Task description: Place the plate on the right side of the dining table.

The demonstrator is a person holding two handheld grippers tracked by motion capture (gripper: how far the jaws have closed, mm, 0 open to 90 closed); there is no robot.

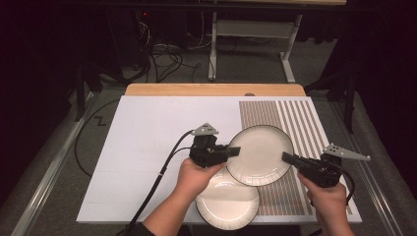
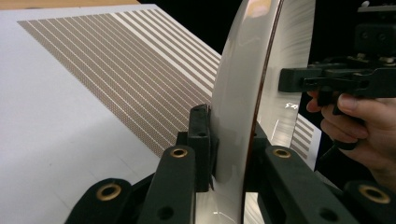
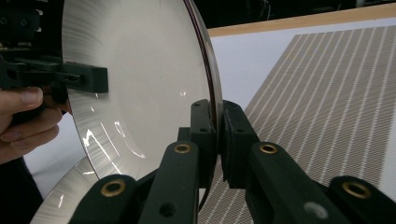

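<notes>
Glazed white ceramic, slick and dark-rimmed, is what both tools are clamped on: the upper plate (image 1: 259, 154) is held by the left gripper (image 1: 235, 150) at its nine o'clock edge and by the right gripper (image 1: 286, 157) at about its four o'clock edge, jaws closed thin on the rim in both gripper views. In the high view this plate sits at the table's (image 1: 147, 147) four o'clock area, over the striped mat (image 1: 300, 123), and overlaps the top of a lower plate (image 1: 227, 202) lying toward six o'clock. Whether the held plate is clear of the lower one or resting on it cannot be told. The main risk, as I judge it, is slippage: each grip bites only a narrow band of smooth rim, so if either hand tilts or pulls outward, the plate could pivot and drop onto the lower plate, chipping both. Uneven motion between the two hands could twist the plate against the jaws. Lowering it off-centre could also knock the lower plate toward the table's near edge.
</notes>
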